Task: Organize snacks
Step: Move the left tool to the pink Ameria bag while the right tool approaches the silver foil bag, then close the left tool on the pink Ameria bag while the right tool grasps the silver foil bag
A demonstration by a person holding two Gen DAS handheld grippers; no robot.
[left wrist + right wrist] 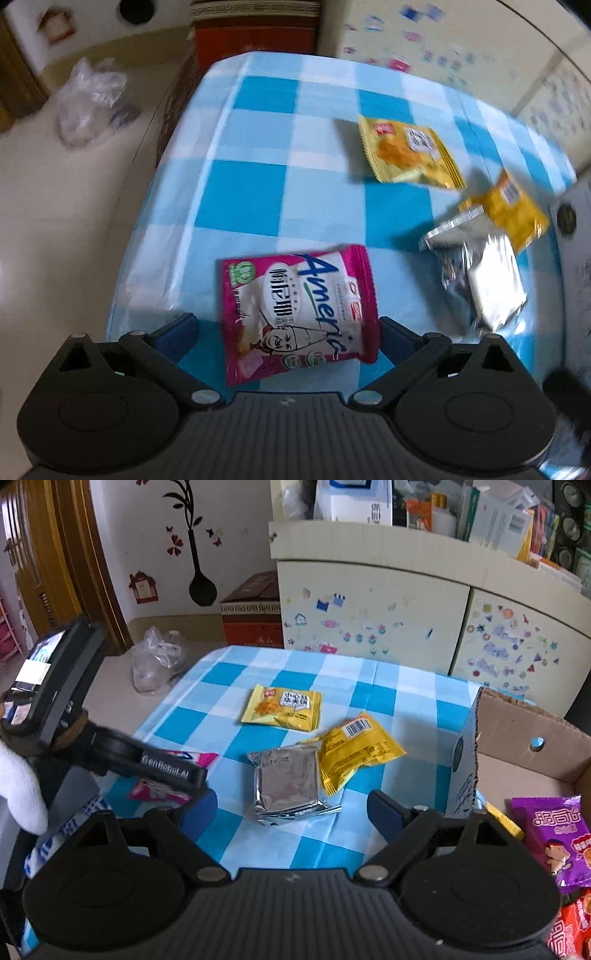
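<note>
A pink and white snack bag [299, 310] lies flat on the blue checked tablecloth [251, 199]. My left gripper [288, 332] hangs close over it, open, one blue finger on each side and a gap at the left finger. A silver packet [286, 786] lies just ahead of my right gripper [291, 812], which is open and holds nothing. One yellow packet [354, 749] overlaps the silver packet's right corner, and another yellow packet [282, 707] lies farther back. In the right wrist view the left gripper's black body [162, 770] covers most of the pink bag [162, 792].
An open cardboard box [517, 734] stands at the table's right edge, holding a purple snack bag [554, 838] and a red one [574, 926]. A sticker-covered cabinet [369, 620] is behind the table. A clear plastic bag [155, 661] and a brown box [253, 613] sit on the floor.
</note>
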